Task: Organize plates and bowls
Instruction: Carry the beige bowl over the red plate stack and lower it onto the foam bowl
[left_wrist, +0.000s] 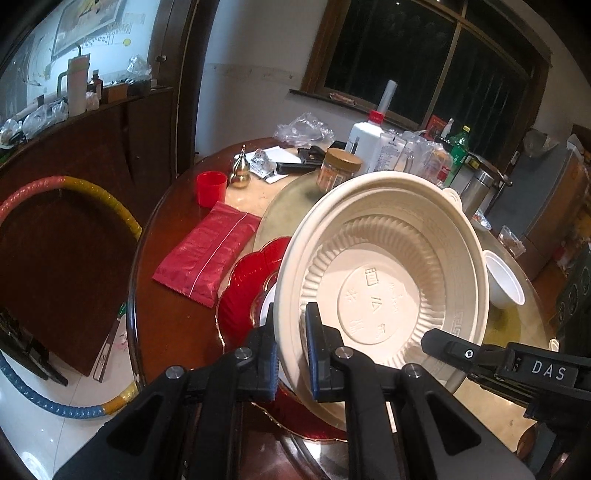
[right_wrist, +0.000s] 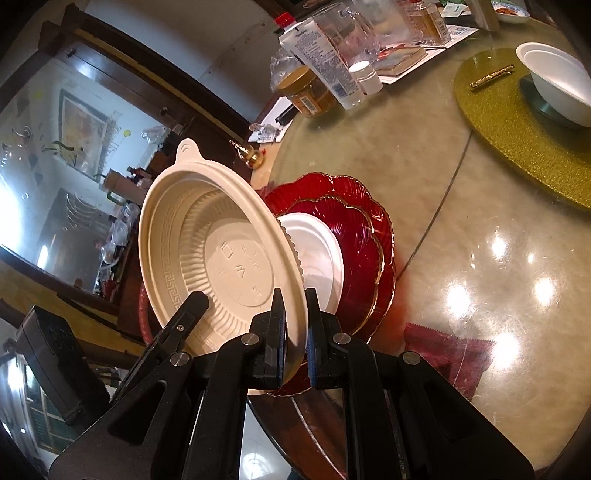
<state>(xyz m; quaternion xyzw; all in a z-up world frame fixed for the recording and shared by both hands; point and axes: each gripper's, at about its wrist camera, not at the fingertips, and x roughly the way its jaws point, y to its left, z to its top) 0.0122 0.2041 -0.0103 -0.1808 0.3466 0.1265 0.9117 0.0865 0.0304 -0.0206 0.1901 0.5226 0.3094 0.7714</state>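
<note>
A large cream disposable bowl (left_wrist: 384, 266) is held tilted above the table, its inside facing both cameras. My left gripper (left_wrist: 291, 350) is shut on its rim. My right gripper (right_wrist: 295, 339) is shut on the rim at another spot, and its fingers (left_wrist: 454, 347) show at the right of the left wrist view. Below the cream bowl (right_wrist: 221, 251) lies a stack of red scalloped plates (right_wrist: 362, 229) with a white plate (right_wrist: 317, 254) on top. A small white bowl (right_wrist: 557, 81) stands on a gold mat (right_wrist: 517, 147).
A red packet (left_wrist: 207, 251), a red cup (left_wrist: 210, 188) and a gold gourd (left_wrist: 240, 170) lie on the round table's left. Bottles and jars (left_wrist: 365, 147) crowd the far side. The table's edge (left_wrist: 136, 295) drops to a tiled floor with a hoop (left_wrist: 74, 406).
</note>
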